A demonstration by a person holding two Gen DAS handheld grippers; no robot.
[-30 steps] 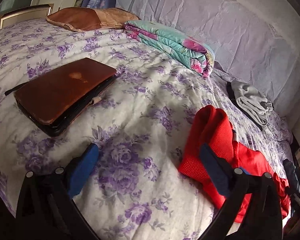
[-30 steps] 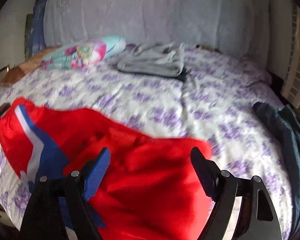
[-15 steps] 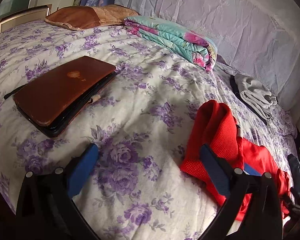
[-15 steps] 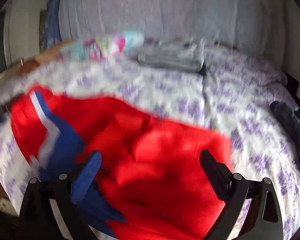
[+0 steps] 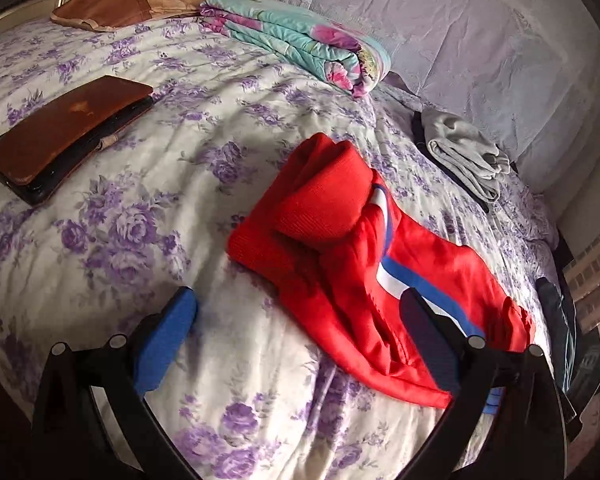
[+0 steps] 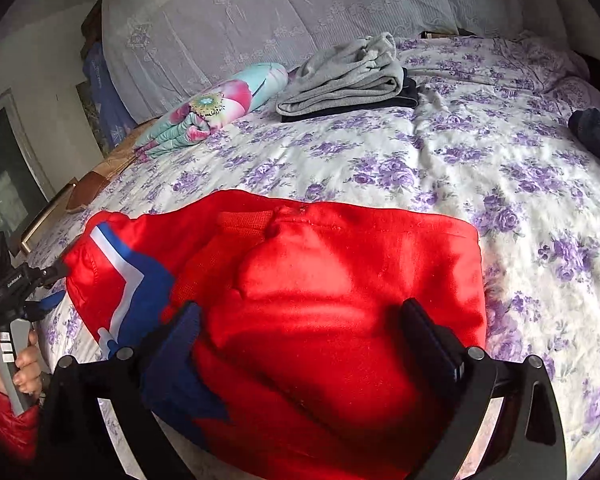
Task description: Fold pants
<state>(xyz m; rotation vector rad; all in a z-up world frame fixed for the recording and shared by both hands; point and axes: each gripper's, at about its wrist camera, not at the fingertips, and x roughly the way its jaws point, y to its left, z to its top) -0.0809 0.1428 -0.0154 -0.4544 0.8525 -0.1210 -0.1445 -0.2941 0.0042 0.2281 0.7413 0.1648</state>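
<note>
Red pants (image 5: pixel 352 240) with a blue and white stripe lie crumpled on the floral bed near its front edge. In the left wrist view my left gripper (image 5: pixel 296 332) is open and empty, just in front of the pants' left end. In the right wrist view the pants (image 6: pixel 340 292) fill the lower middle. My right gripper (image 6: pixel 300 336) is open, its jaws spread just above the red cloth, holding nothing. The left hand-held gripper also shows at the far left of the right wrist view (image 6: pixel 32 280).
A brown laptop case (image 5: pixel 68 136) lies at the left. A folded floral quilt (image 5: pixel 300 44) and a brown pillow (image 5: pixel 132 4) lie at the back. Folded grey clothes (image 6: pixel 344 76) sit by the headboard. Dark clothes (image 6: pixel 596 132) lie at the right edge.
The left gripper has swung right, so the pants now sit more central in its view. The right gripper has moved closer over the pants. Both stayed open.
</note>
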